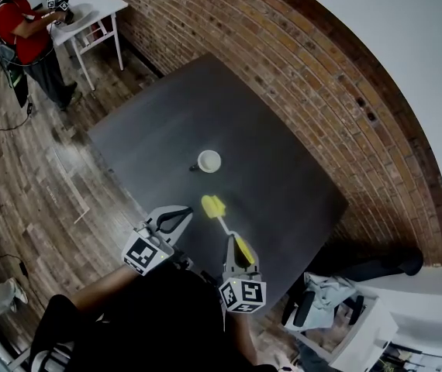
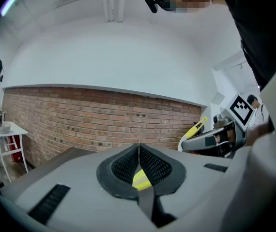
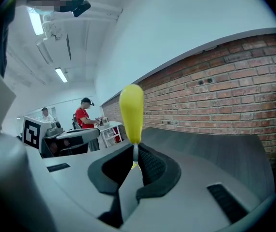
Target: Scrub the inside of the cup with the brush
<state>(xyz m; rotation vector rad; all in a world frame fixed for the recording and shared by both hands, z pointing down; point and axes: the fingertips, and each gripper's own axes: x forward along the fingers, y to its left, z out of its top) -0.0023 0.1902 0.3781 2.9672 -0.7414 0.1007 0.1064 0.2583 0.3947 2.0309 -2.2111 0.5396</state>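
Head view: cup [image 1: 208, 161] is standing upright on the dark table [image 1: 283, 184], apart from both grippers.
Right gripper [image 3: 135, 162]: is pinching the brush [image 3: 131, 112] by its thin stem, with the yellow head pointing forward, seemingly for aiming into the cup.
Left gripper [image 2: 139, 154]: pads are pressing together on nothing, near the table edge, probably being kept free to steady the cup.

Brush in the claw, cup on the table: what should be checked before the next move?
1. Right claw grips brush: ok, jaws shut on it.
2. Cup upright, mouth up: ok.
3. Left claw steadying cup: not ok; shut, empty, away from it.
4. Brush head over cup: not ok; it lies short of the cup.
5. Cup's inside empty: cannot tell, too small.
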